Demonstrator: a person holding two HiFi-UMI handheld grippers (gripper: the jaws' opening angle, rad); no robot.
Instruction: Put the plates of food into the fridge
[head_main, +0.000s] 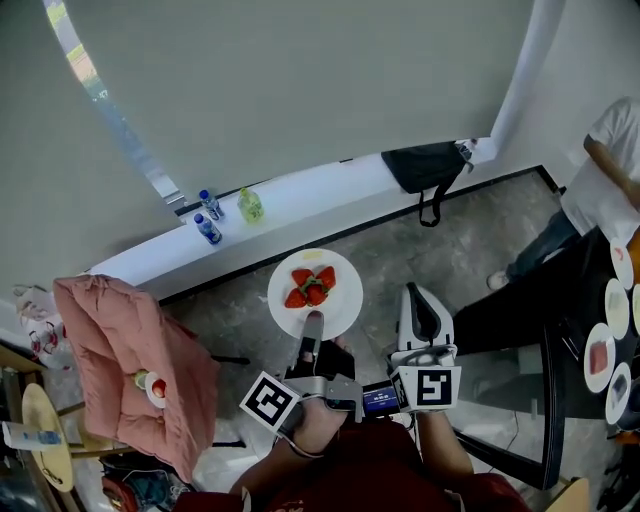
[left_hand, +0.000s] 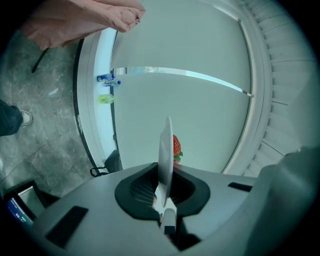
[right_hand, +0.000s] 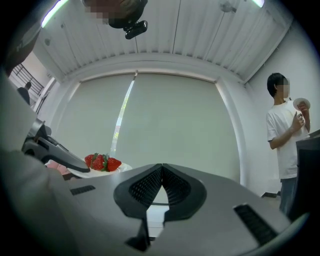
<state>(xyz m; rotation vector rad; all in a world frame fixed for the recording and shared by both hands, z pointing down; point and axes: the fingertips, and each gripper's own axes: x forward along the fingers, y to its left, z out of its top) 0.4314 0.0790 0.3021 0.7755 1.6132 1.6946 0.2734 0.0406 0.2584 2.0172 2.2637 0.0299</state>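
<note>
A white plate (head_main: 335, 300) with several red strawberries (head_main: 311, 286) hangs level in the air above the grey floor. My left gripper (head_main: 312, 326) is shut on the plate's near rim. In the left gripper view the plate (left_hand: 165, 147) stands edge-on between the jaws, with a strawberry (left_hand: 176, 147) showing behind it. My right gripper (head_main: 419, 300) is just right of the plate, shut and holding nothing. In the right gripper view its jaws (right_hand: 162, 172) meet at the tips, and the plate of strawberries (right_hand: 103, 163) shows at the left.
A pink coat (head_main: 120, 350) drapes a chair at the left, with a small dish of food (head_main: 155, 386) on it. Bottles (head_main: 208, 216) and a black bag (head_main: 425, 166) sit on the white window ledge. At the right, a person (head_main: 605, 170) stands by a dark table (head_main: 575, 330) bearing plates (head_main: 599, 357).
</note>
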